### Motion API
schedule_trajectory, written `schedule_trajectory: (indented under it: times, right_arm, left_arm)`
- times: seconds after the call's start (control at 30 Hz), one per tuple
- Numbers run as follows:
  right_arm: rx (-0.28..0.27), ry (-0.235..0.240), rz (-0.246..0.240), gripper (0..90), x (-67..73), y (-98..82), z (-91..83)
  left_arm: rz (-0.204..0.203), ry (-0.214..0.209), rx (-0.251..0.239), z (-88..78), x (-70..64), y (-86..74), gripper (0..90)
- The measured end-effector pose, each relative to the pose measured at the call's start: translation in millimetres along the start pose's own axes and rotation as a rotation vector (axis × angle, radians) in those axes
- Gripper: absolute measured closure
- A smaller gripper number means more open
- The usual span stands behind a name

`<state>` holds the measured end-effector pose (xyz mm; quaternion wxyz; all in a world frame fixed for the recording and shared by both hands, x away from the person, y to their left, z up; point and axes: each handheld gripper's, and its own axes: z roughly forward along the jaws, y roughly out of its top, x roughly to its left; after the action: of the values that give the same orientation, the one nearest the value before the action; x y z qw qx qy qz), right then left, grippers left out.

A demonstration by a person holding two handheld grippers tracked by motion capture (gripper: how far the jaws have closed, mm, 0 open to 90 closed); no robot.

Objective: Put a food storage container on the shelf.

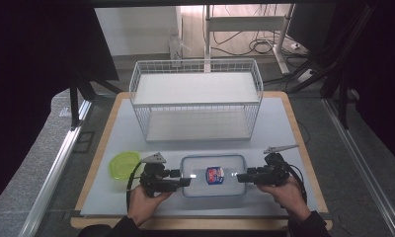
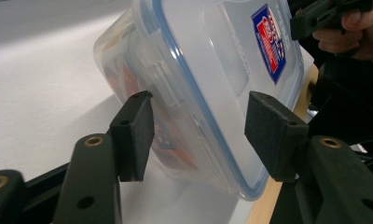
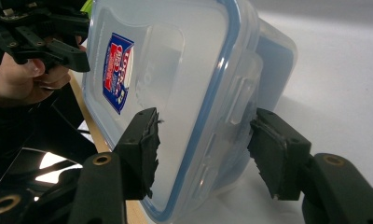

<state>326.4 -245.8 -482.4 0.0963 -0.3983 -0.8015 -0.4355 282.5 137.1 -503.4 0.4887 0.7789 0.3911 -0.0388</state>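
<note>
- Two claws, one at each short end of the clear lidded container (image 1: 214,175): my left claw (image 1: 184,181) sits at its 9 o'clock end, my right claw (image 1: 241,177) at its 3 o'clock end.
- The container lies flat on the pale surface (image 1: 116,128), near my edge, at 6 o'clock from the white wire basket (image 1: 195,98). I judge the paired hold is there to lift the box level.
- In the left gripper view the pads (image 2: 134,135) stand apart, straddling the end's latch flap; I can't tell if they press yet.
- In the right gripper view the worn pads (image 3: 140,149) likewise stand apart astride the blue-sealed rim; real contact I cannot tell.
- A green lid (image 1: 123,164) rests at 9 o'clock of my left claw, set aside.
- The lid carries a blue-and-red label (image 2: 270,42); its writing is too blurred to read.
</note>
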Motion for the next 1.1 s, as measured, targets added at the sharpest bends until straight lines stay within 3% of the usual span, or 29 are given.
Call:
schedule_trajectory:
  times: [0.2, 0.5, 0.9, 1.1]
  right_arm:
    - [-0.038, -0.021, 0.068, 47.8, 6.1, -5.7, -3.4]
    - [-0.095, -0.029, 0.076, 50.4, 11.3, -10.1, -3.0]
    - [-0.135, -0.036, 0.009, 50.4, 21.6, 6.3, -11.8]
    - [-0.152, -0.042, -0.022, 50.3, 27.5, 23.7, -16.0]
  left_arm:
    - [-0.005, 0.013, -0.012, -0.5, -2.0, 1.8, 45.3]
    - [-0.034, 0.028, -0.042, -4.6, -0.3, 4.3, 49.9]
    - [0.025, 0.054, -0.075, -20.5, -7.3, 23.7, 50.1]
    - [0.026, 0.066, -0.091, -29.0, -7.0, 35.9, 50.1]
